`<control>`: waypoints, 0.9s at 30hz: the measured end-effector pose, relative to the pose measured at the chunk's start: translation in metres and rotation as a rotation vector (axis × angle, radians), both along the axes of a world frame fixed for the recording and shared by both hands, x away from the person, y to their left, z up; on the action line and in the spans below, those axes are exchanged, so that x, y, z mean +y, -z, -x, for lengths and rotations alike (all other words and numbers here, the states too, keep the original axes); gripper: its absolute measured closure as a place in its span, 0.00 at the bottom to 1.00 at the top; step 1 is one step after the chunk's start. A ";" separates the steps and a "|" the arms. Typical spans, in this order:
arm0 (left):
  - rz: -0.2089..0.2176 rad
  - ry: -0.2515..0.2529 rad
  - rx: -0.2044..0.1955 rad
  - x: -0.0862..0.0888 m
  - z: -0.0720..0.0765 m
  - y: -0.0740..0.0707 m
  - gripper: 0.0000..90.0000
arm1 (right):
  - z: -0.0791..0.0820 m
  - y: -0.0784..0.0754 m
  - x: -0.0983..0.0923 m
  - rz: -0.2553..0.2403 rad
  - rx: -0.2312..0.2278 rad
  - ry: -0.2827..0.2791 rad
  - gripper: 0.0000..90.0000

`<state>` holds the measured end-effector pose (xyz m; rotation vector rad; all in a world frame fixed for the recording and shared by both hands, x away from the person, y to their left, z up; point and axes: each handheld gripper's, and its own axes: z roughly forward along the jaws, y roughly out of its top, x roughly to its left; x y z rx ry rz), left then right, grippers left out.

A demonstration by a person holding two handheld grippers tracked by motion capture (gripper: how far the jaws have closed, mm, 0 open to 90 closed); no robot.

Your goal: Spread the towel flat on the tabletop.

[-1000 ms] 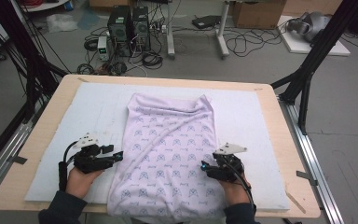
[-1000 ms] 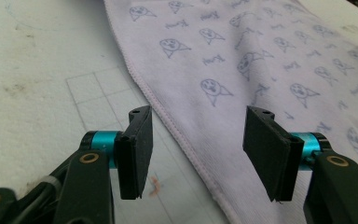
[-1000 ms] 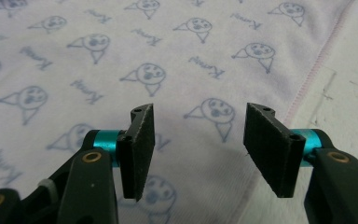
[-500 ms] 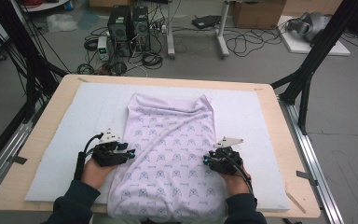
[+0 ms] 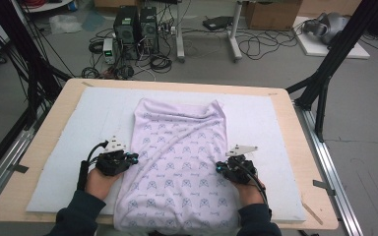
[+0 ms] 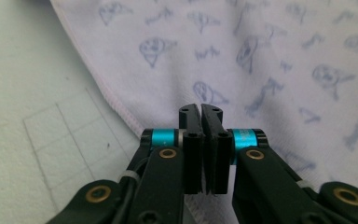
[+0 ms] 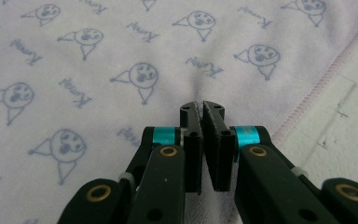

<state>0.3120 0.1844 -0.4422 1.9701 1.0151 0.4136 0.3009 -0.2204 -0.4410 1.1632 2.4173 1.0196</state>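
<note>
A pale lilac cloth (image 5: 177,162) printed with small blue figures lies flat on a white mat (image 5: 98,113), with a few folds near its far end. My left gripper (image 5: 134,158) is at the cloth's left hem. Its jaws have just been closing, and in the left gripper view (image 6: 200,108) they stand shut with a pucker of cloth (image 6: 261,56) pinched at the tips. My right gripper (image 5: 218,168) is just inside the right hem. Its jaws have also just closed (image 7: 202,104) and pinch a small ridge of cloth (image 7: 98,56).
The mat covers most of a wooden table (image 5: 300,147); bare mat lies on both sides of the cloth. The cloth's near end hangs to the table's front edge between the person's forearms. Black frame poles, computers and cables stand on the floor beyond.
The left hand has slid right onto the cloth's left hem. The right hand has barely moved. Both pairs of jaws went from open to shut on the cloth.
</note>
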 end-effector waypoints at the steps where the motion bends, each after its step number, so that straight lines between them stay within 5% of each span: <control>1: 0.040 -0.020 -0.014 0.001 0.000 -0.002 0.88 | 0.001 0.000 0.001 0.003 -0.009 -0.004 0.91; 3: 0.091 -0.040 -0.027 0.003 -0.001 -0.003 0.72 | 0.001 0.000 0.002 0.010 -0.019 -0.005 0.69; 5: 0.095 -0.035 -0.030 0.000 -0.002 -0.002 0.65 | 0.001 0.000 0.004 -0.008 -0.036 0.020 0.46; 8: 0.087 -0.001 -0.015 -0.006 -0.003 0.003 0.56 | 0.003 -0.003 0.005 -0.032 -0.075 0.010 0.45; 12: 0.001 0.032 0.027 -0.018 -0.003 0.009 0.56 | 0.001 0.000 0.009 -0.009 -0.039 -0.008 0.55; 16: -0.057 0.017 -0.002 -0.021 -0.001 0.009 0.71 | 0.000 0.002 0.009 -0.005 -0.023 0.007 0.77; 20: -0.075 0.017 -0.020 -0.020 0.002 0.008 0.94 | -0.001 0.002 0.007 -0.013 -0.012 0.018 0.96; 27: -0.040 0.064 0.026 -0.010 0.009 0.007 0.97 | 0.008 0.000 0.007 -0.004 0.005 -0.001 0.97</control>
